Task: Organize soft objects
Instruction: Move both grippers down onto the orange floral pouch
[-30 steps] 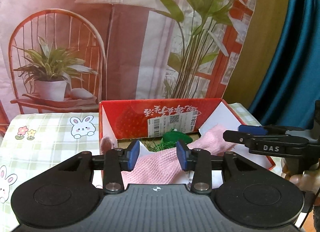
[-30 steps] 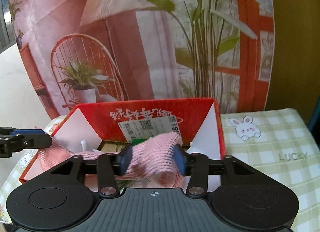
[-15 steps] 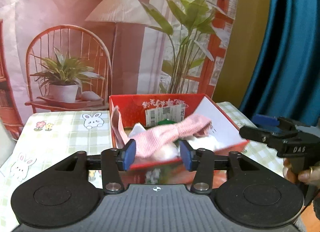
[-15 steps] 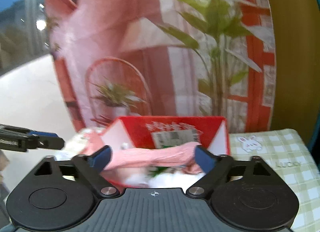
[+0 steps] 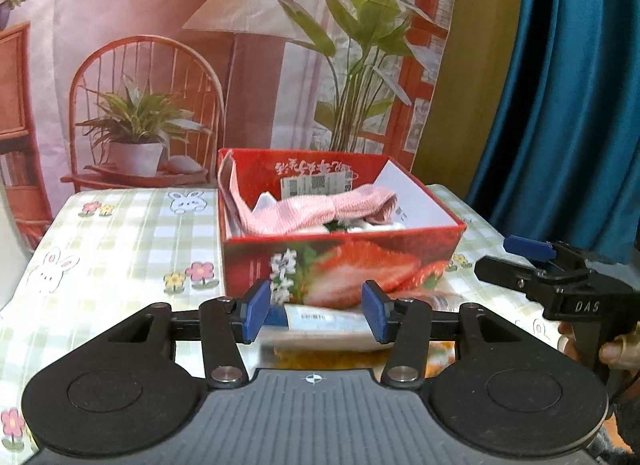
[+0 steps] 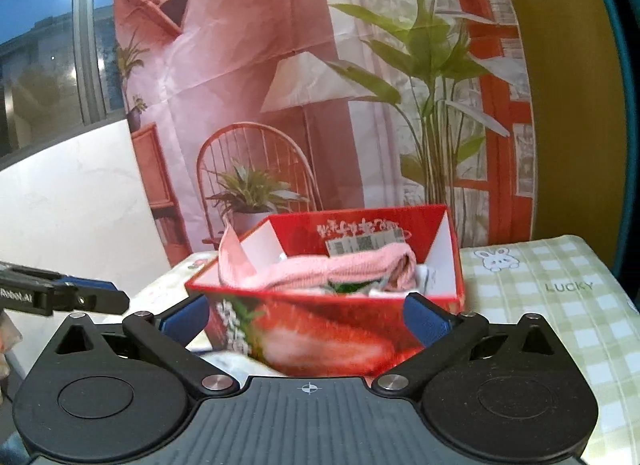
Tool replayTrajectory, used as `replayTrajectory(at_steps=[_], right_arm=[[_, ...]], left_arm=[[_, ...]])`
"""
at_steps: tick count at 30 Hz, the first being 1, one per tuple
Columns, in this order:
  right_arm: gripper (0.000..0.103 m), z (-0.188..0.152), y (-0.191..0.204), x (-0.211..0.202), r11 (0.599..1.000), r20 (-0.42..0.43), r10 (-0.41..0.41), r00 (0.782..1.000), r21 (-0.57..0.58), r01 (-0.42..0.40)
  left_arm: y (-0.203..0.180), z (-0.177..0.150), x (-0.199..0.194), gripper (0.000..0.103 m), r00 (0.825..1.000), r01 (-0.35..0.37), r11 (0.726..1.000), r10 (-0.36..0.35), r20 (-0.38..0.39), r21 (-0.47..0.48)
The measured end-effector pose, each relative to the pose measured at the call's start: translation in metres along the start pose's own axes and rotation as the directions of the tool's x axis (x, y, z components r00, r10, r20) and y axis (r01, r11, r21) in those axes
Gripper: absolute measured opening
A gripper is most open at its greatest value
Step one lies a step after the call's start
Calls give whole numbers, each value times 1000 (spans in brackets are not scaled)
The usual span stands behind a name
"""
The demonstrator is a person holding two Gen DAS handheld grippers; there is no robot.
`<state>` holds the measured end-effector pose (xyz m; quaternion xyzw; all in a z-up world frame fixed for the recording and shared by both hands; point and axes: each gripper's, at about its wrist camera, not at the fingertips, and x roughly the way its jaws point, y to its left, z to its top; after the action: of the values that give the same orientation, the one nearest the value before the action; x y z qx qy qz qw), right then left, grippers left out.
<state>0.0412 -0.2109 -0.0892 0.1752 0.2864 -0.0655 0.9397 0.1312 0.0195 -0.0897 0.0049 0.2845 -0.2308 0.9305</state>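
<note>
A long pink knitted cloth (image 5: 304, 209) lies across the inside of the red strawberry box (image 5: 340, 265), one end hanging over the left wall. My left gripper (image 5: 316, 315) is open just short of the box's front wall, its blue pads empty. In the right wrist view the same pink cloth (image 6: 340, 267) rests in the box (image 6: 320, 329). My right gripper (image 6: 307, 319) stands wide open in front of it, holding nothing. Each gripper shows in the other's view: the right gripper (image 5: 496, 255) at the right edge, the left gripper (image 6: 108, 293) at the left.
A white and blue tube (image 5: 320, 321) lies on the checked rabbit tablecloth (image 5: 120, 249) in front of the box. White items and something green sit under the cloth. A printed backdrop hangs behind the table and a blue curtain (image 5: 560, 105) at the right.
Both grippers let go of the pink cloth, which dropped into the box. Both drew back from the box, and the right jaws spread wide.
</note>
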Motion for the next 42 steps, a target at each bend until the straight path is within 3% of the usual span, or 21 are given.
replayTrajectory(at_steps=[8,10,14,21,24,33,42], right_arm=[[102,-47,8,-16,999,-23,-4,1000,-36,4],[97,-56,8,-17,1000,-35,20,999,-11,-20],[76,-67,8,-13,999,-88,43,995,23,-41],[69,-75,4,2,997,-144,41,989,71,-31],[56,-85,3,9,995,-182,46,982,95,-29],[46,-104,0,8,995,-207,44,977,97,-24],[45,-110,-2,14,997,-235,32,971,73,-15]], left_arm=[[3,-33,7,53,999,-20,993,16,-43,-114],[3,-41,12,53,998,-31,989,22,-64,-143],[5,-49,21,53,995,-38,984,22,-94,-176],[13,-57,33,53,992,-68,976,45,-115,-205],[16,-67,35,53,992,-70,971,44,-120,-227],[19,-82,44,53,992,-44,962,11,-123,-268],[27,-91,51,53,988,-42,953,-4,-153,-301]])
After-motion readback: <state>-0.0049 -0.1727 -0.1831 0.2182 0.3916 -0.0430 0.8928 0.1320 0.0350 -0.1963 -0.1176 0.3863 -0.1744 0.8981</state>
